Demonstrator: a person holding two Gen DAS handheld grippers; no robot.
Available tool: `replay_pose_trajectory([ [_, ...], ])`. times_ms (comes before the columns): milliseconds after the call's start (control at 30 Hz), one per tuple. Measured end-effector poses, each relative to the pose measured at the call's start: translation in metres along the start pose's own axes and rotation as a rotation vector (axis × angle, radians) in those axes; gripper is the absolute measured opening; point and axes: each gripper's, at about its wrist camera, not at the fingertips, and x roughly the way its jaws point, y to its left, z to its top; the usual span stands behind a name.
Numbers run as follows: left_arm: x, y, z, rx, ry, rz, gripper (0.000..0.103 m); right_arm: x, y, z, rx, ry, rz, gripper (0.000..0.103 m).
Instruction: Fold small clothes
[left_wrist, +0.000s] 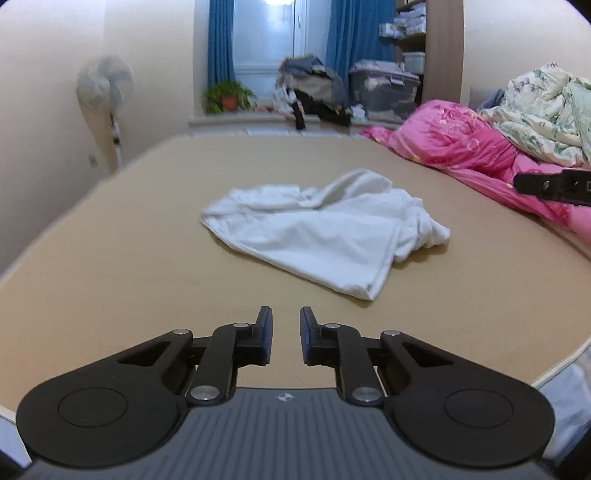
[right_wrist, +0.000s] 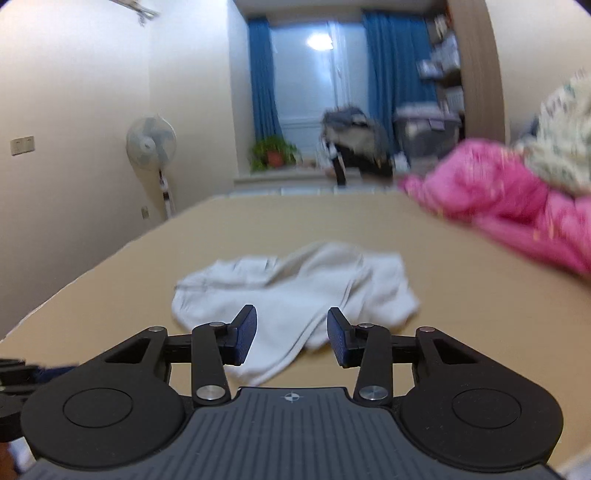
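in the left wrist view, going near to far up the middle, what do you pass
left gripper → bare tan table → white garment → more table → windowsill with bag → window

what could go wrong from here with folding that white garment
The white garment lies crumpled with layers overlapping, so a pinch may catch several layers or the wrong edge. Neither the left tongs nor the right tongs hold any cloth, and their jaws stand fairly narrow, so they may push the fabric rather than straddle it. The pink quilt lies close by and could snag.
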Motion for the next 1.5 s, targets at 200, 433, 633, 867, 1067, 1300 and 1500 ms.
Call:
replay_pose_trajectory([
  [200,0.069,-0.012,0.028,-0.082,0.107,-0.088,0.017,0.029,-0.059,-0.016,0.080,0.082,-0.089,0.045],
  [433,0.191,-0.032,0.041,-0.400,0.334,-0.145,0.044,0.032,-0.072,-0.022,0.060,0.078,-0.059,0.045],
  [633,0.224,-0.052,0.048,-0.287,0.368,-0.036,0.008,0.037,-0.072,-0.019,0.075,0.090,-0.050,0.045],
  [867,0.104,0.013,0.069,-0.099,0.183,-0.070,0.006,0.040,-0.085,-0.016,0.142,0.089,-0.090,0.045],
  [1067,-0.022,0.102,0.043,0.005,0.138,-0.051,0.006,0.038,-0.094,-0.009,0.195,0.059,-0.094,0.045],
  [1300,-0.024,0.165,-0.001,-0.164,0.114,0.020,0.008,0.073,-0.099,-0.011,0.219,0.128,-0.094,0.046],
  [1500,0.016,0.181,-0.006,-0.312,0.153,0.007,0.037,0.129,-0.085,-0.037,0.302,0.360,0.035,0.057],
])
